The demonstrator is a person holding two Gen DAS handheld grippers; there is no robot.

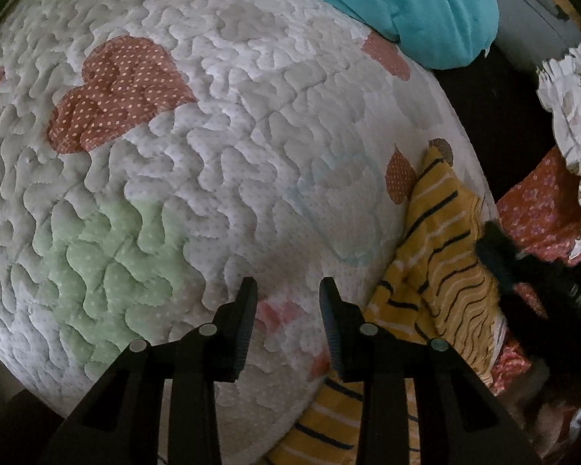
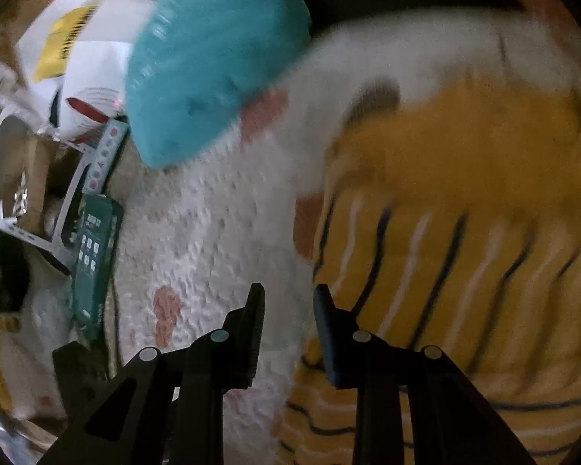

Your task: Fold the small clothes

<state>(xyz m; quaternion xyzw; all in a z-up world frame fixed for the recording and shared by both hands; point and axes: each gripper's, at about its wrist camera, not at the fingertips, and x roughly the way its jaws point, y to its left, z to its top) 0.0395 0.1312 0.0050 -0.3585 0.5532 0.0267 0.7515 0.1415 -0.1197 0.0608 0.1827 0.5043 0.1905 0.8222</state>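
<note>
We read no legible text; faint white lettering on the teal garment [image 1: 399, 4] and possibly a black object [image 1: 554, 290] stays unreadable.

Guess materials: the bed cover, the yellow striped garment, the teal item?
Bed cover: quilted fabric, probably cotton, matte; puffy stitched channels, dotted patches. Yellow striped garment: soft knit, likely cotton jersey; it drapes and wrinkles. Teal item: fleece-like cloth, matte, thick rounded folds; fibre uncertain.
</note>
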